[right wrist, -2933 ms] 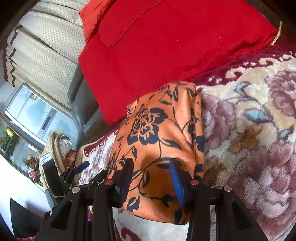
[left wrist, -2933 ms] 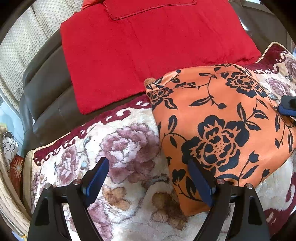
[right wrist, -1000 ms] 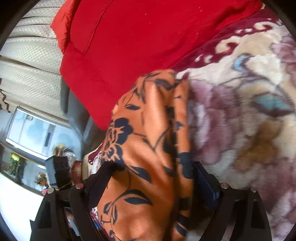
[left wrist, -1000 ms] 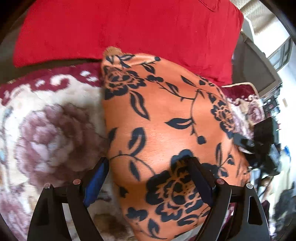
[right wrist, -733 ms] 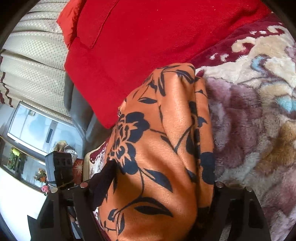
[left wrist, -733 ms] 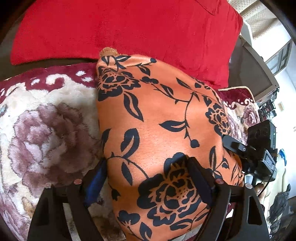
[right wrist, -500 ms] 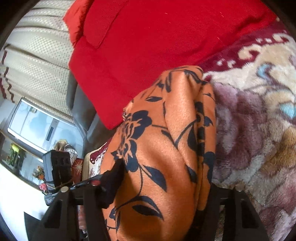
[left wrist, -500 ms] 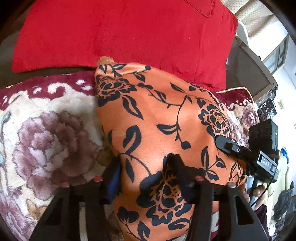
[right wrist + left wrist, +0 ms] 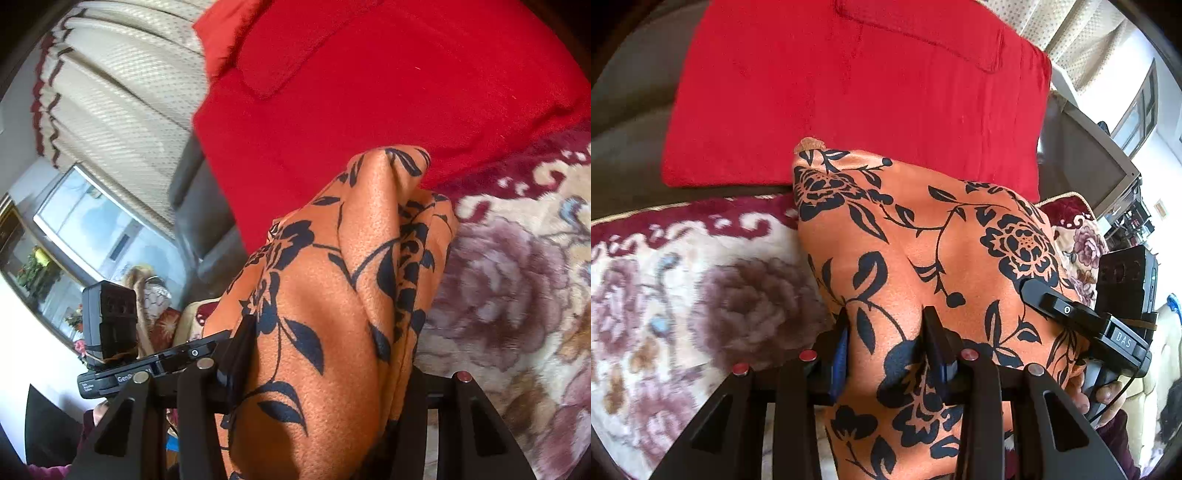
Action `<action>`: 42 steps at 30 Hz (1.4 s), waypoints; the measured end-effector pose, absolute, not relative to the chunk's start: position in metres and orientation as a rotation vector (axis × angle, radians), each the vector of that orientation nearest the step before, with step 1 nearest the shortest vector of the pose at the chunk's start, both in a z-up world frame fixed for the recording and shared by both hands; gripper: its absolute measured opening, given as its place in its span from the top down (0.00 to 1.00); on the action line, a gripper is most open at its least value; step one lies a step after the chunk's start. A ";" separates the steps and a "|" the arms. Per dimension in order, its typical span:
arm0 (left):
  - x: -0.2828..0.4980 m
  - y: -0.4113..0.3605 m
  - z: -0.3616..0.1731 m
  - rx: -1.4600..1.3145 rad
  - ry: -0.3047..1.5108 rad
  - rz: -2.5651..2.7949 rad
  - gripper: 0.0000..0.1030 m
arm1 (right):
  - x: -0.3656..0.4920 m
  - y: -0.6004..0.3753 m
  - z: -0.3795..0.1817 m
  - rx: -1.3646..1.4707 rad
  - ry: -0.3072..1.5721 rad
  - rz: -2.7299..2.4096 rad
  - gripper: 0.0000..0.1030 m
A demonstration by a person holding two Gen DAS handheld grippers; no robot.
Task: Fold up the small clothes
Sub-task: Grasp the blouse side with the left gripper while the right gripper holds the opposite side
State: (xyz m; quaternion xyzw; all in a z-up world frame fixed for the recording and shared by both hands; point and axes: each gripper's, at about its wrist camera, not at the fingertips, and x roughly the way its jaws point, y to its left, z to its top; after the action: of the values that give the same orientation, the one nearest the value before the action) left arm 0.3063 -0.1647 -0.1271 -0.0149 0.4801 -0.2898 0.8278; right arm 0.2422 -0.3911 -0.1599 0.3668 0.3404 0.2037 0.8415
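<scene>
An orange garment with black flowers (image 9: 923, 236) lies folded on a floral blanket (image 9: 701, 295), its far edge against a red cushion (image 9: 849, 92). My left gripper (image 9: 886, 343) is shut on the garment's near left edge, the cloth bunched between its blue pads. My right gripper (image 9: 325, 362) is shut on the garment (image 9: 332, 295) at its other near edge; the cloth bulges over the jaws and hides the right finger. Each gripper shows in the other's view, the right one (image 9: 1078, 317) at the garment's right side, the left one (image 9: 147, 365) at its left.
The red cushion (image 9: 369, 92) leans on a dark leather sofa back (image 9: 628, 129). The floral blanket (image 9: 517, 295) covers the seat. Beige curtains (image 9: 122, 92) and a window (image 9: 88, 225) stand behind; more furniture is at the right (image 9: 1100, 177).
Both grippers were open around the garment's near edges one second ago. Both have since closed on the cloth, which now bunches up between their fingers.
</scene>
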 end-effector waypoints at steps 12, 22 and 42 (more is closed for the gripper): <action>0.255 -0.107 -0.117 0.033 0.978 -0.481 0.63 | 0.220 -0.319 -0.166 0.748 0.728 0.490 0.49; 0.237 -0.095 -0.165 0.098 1.011 -0.395 0.60 | 0.209 -0.299 -0.216 0.780 0.848 0.366 0.42; 0.213 -0.091 -0.128 0.223 0.827 -0.295 0.39 | 0.225 -0.294 -0.120 0.452 0.732 0.146 0.64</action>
State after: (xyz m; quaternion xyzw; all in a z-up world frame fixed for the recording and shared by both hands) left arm 0.2134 -0.0913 -0.1283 0.1080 0.3997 -0.1424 0.8991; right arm 0.2250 -0.2943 -0.1203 0.2189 0.3545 0.0706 0.9063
